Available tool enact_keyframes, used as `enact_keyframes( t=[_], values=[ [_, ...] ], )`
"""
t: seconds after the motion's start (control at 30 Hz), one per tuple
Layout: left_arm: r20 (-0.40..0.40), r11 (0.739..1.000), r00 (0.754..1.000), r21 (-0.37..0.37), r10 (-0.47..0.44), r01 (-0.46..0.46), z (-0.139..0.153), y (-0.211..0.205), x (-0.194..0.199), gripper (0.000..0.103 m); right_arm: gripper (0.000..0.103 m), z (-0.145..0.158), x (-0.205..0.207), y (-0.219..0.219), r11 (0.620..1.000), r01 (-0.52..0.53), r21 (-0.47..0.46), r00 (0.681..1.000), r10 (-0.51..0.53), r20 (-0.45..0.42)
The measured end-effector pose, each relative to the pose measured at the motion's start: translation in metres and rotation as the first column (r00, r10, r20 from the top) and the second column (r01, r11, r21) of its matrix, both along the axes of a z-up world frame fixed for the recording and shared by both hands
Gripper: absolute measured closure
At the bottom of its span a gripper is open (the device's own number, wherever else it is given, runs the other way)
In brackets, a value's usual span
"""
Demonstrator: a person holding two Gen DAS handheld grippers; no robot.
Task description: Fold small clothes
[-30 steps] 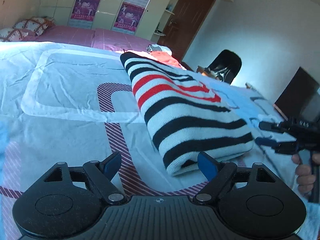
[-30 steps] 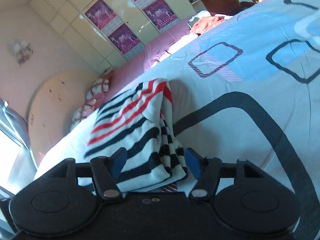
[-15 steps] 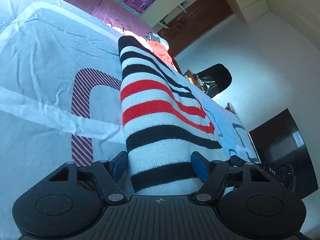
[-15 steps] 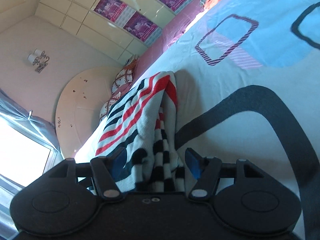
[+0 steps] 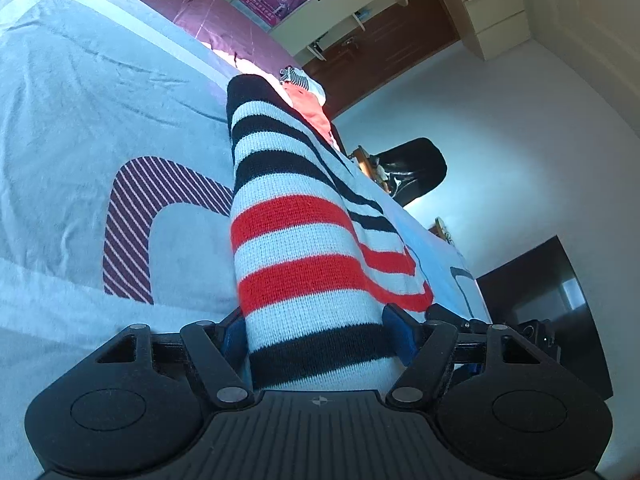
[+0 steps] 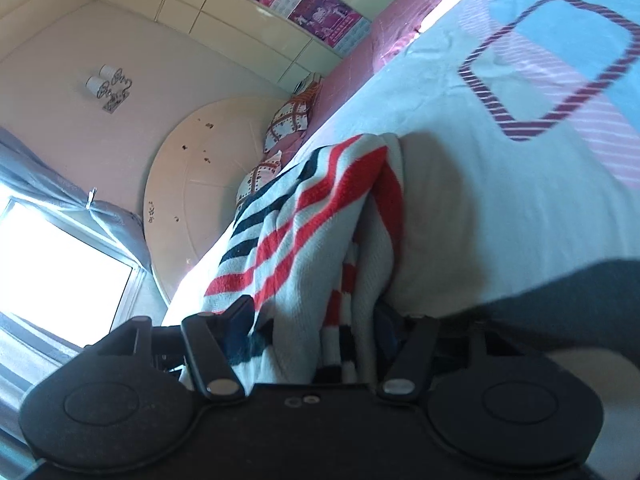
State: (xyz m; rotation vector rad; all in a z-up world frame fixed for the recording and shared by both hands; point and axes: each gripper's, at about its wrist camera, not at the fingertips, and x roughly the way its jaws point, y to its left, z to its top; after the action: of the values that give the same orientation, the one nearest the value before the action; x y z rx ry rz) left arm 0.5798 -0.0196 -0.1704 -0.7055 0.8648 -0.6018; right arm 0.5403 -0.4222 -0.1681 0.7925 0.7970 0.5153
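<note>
A folded knit sweater (image 5: 296,240) with black, white and red stripes lies on the light blue bedspread (image 5: 80,112). My left gripper (image 5: 316,336) has its jaws wide apart with the sweater's near end between them; the blue pads (image 5: 400,332) sit at both sides of the fold. My right gripper (image 6: 312,336) is also wide apart, straddling the other end of the sweater (image 6: 304,232), whose folded layers fill the gap. I cannot see either pair of pads pressing the cloth. The right gripper's black body shows in the left wrist view (image 5: 532,332).
More clothes, orange and zebra-striped (image 5: 304,88), lie at the far end of the bed. A black chair (image 5: 416,168) and a dark cabinet (image 5: 540,292) stand beyond the bed's right edge. Pillows (image 6: 288,120) and a round headboard (image 6: 200,184) are at the head end.
Both grippers have moved forward onto the sweater's ends: a second ago each stood just short of it, now the cloth lies between their jaws. The jaws stayed apart.
</note>
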Motion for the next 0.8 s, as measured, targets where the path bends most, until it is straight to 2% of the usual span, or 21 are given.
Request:
enact_keyframes(
  t=[0.13,0.27,0.33,0.53,0.63,0.67,0.8],
  values=[
    [0.006,1.000,1.000,-0.009,0.003,-0.003,-0.001,-0.003,0.007,0.034,0.043,0.002,0.004,-0.001,0.999,-0.050,-0.006,0.999,0.050,0.005],
    [0.009,1.000,1.000,-0.001,-0.011,0.011,-0.002,-0.001,0.007,0.034,0.053,0.007,-0.005,-0.013,0.995,-0.085,-0.050,0.996,0.085,-0.013],
    [0.014,1.000,1.000,0.001,-0.010,0.010,-0.003,-0.001,0.009,0.034,0.057,0.005,-0.001,-0.014,0.995,-0.089,-0.037,0.996,0.088,-0.026],
    [0.016,1.000,1.000,0.022,0.002,-0.002,0.000,-0.007,0.010,0.034,0.056,0.010,0.006,0.003,0.994,-0.070,-0.088,0.998,0.069,-0.012],
    [0.034,0.998,0.999,0.065,0.015,-0.017,0.003,-0.011,0.006,0.043,0.062,0.015,0.001,0.008,0.990,-0.061,-0.130,0.998,0.063,0.014],
    [0.035,0.998,0.999,0.058,0.025,-0.027,0.003,-0.011,0.005,0.047,0.064,0.017,0.000,0.010,0.988,-0.058,-0.143,0.998,0.062,0.023],
    [0.062,0.998,0.997,0.034,0.046,-0.049,0.009,-0.010,-0.003,0.052,0.067,0.029,-0.008,0.014,0.989,-0.032,-0.142,0.997,0.041,0.065]
  ],
)
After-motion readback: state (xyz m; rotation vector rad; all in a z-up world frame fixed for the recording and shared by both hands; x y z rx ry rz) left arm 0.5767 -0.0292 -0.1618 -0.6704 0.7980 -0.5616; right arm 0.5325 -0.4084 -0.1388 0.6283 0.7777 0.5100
